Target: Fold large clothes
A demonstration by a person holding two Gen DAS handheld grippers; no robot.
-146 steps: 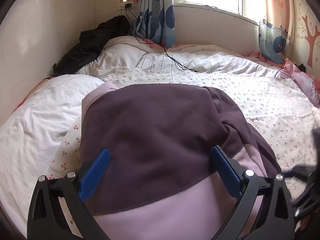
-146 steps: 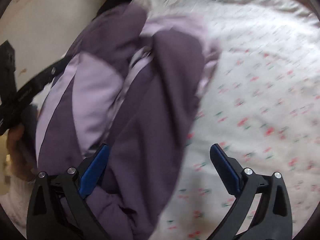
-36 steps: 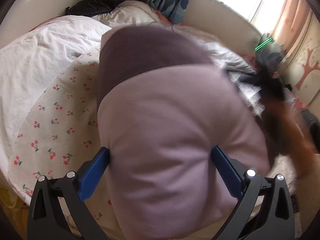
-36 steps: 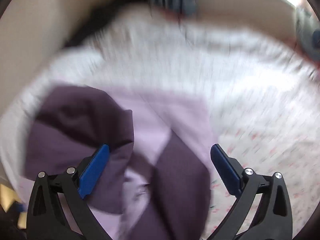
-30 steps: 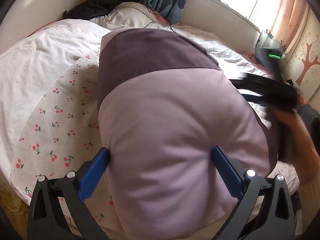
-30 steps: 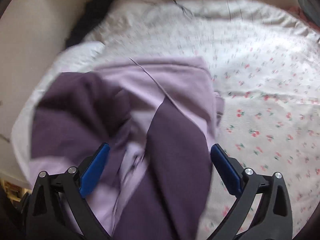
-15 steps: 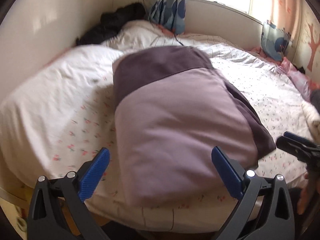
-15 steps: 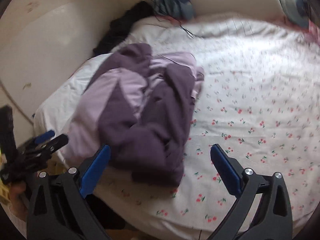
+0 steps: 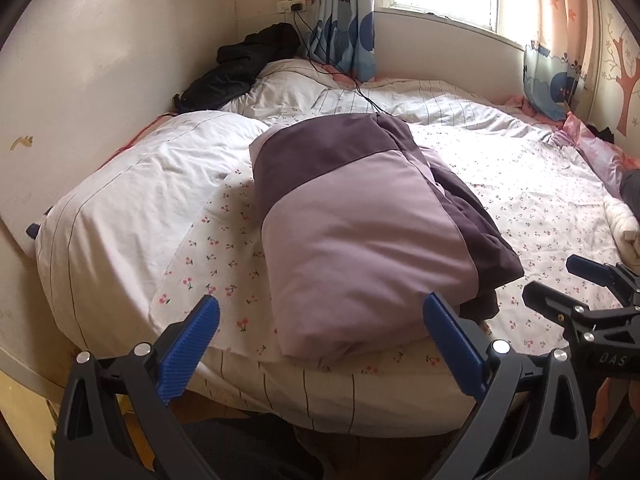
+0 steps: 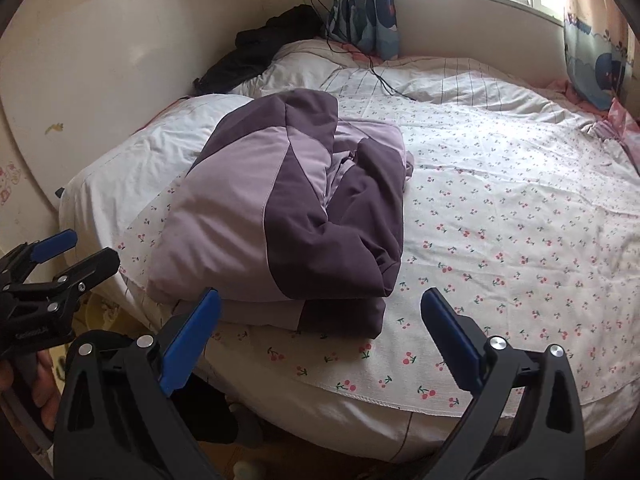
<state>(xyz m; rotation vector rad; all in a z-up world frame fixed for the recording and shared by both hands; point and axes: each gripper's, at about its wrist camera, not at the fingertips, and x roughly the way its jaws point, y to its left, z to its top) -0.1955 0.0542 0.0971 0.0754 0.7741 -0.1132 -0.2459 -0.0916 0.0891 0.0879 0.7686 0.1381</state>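
Observation:
A large padded garment in light lilac and dark purple (image 9: 360, 224) lies folded into a thick bundle near the front edge of the bed (image 9: 532, 196); it also shows in the right wrist view (image 10: 280, 216). My left gripper (image 9: 320, 336) is open and empty, held back off the bed's edge in front of the bundle. My right gripper (image 10: 320, 328) is open and empty, also off the edge, to the bundle's right. Each gripper shows in the other's view, the right one (image 9: 560, 288) and the left one (image 10: 76, 252).
The bed has a white cherry-print cover (image 10: 500, 220) and a white pillow (image 9: 140, 184) at the left. A black garment (image 9: 244, 68) lies at the far corner by the wall. A black cable (image 9: 360, 92) runs across the bedding from a wall socket. Curtains (image 9: 344, 12) hang under the window.
Both grippers have pulled back from the garment and off the bed's edge. The garment, earlier between the jaws and being handled, now lies folded on the bed, untouched.

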